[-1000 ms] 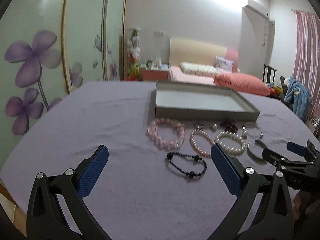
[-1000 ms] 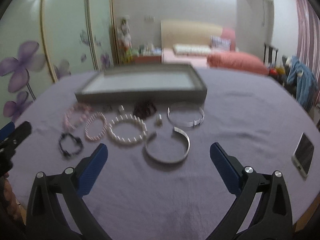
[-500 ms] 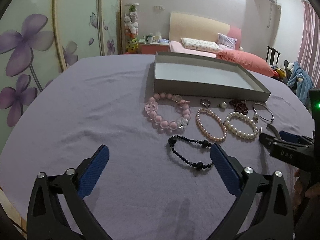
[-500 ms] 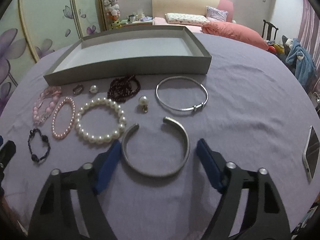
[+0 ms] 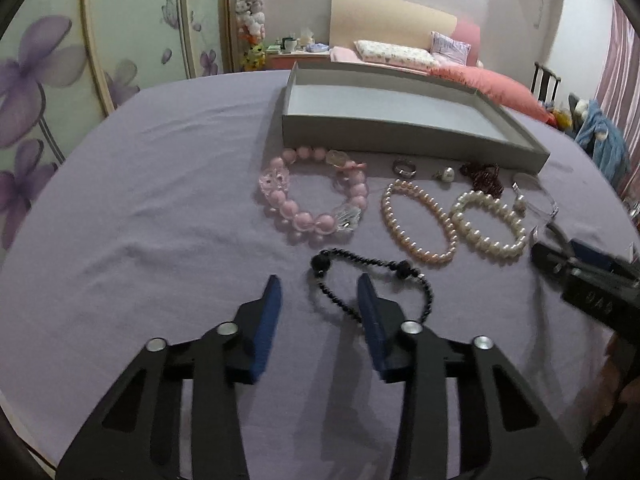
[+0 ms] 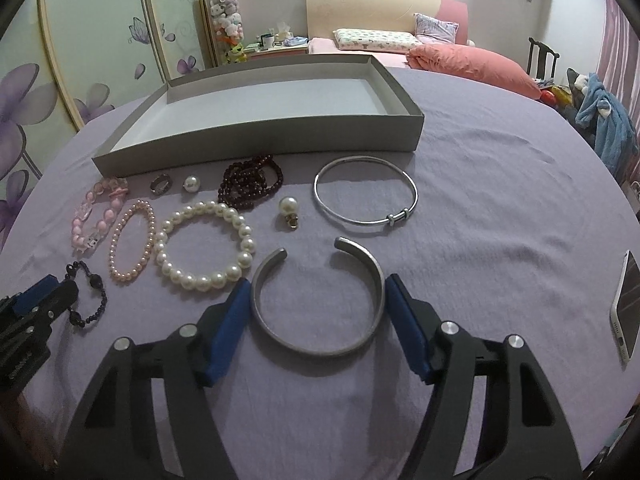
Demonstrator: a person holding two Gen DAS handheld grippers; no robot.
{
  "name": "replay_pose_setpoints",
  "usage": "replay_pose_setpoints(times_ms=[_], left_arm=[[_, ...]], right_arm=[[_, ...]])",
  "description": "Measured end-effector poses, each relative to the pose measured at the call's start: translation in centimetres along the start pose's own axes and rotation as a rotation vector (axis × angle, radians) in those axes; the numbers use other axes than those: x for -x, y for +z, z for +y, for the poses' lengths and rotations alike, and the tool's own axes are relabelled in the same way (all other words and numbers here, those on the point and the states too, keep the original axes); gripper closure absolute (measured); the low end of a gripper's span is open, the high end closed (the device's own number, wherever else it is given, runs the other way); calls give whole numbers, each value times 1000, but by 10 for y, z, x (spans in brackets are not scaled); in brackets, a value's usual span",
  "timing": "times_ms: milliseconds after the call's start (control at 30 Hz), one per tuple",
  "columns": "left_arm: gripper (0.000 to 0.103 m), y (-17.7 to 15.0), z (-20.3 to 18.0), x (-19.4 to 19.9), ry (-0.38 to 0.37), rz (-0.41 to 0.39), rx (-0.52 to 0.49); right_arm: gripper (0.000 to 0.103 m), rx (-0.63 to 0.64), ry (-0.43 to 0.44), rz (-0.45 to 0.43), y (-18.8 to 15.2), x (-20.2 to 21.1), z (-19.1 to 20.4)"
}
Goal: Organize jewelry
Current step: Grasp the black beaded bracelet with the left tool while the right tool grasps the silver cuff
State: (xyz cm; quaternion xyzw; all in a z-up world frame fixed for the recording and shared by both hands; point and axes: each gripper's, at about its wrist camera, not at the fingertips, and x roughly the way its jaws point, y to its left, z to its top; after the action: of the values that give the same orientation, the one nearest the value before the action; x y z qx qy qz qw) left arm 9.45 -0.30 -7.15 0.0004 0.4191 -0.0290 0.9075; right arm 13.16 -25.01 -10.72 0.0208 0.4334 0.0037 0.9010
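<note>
Right claw [image 6: 314, 294] astride cuff [image 6: 316, 300] (touching)

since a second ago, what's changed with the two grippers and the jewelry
Both grippers came down and narrowed. The left gripper is closing around one side of the black bead bracelet; the right gripper now flanks the open silver cuff, its pads at the cuff's sides. No jewelry has moved, and the grey tray remains empty.

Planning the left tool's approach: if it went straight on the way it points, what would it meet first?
Most likely the black bead bracelet, whose near-left loop lies between the closing left tool fingers, not yet pinched; depth is uncertain.
</note>
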Motion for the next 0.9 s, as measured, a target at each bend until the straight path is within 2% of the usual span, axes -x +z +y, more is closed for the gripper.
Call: replay_pose_setpoints(times_ms=[100, 167, 267, 333, 567, 667, 733, 900], left_arm=[[73, 1, 8, -2, 37, 2, -12], [74, 3, 12, -2, 32, 9, -7], [73, 5, 10, 2, -24, -4, -10], [69, 7, 4, 3, -16, -13, -35], [69, 14, 0, -10, 0, 18, -57], [79, 16, -2, -10, -13, 24, -70], [91, 16, -1, -11, -14, 25, -70], [91, 16, 1, -10, -21, 21, -63]], right_arm=[[36, 0, 0, 0, 0, 0, 0], [36, -2, 2, -1, 0, 0, -1], [36, -3, 4, -1, 1, 0, 0], [36, -3, 5, -2, 1, 0, 0], [36, -6, 10, -4, 2, 0, 0], [36, -6, 11, -4, 1, 0, 0], [36, -6, 11, -4, 1, 0, 0], [37, -6, 11, -5, 1, 0, 0]])
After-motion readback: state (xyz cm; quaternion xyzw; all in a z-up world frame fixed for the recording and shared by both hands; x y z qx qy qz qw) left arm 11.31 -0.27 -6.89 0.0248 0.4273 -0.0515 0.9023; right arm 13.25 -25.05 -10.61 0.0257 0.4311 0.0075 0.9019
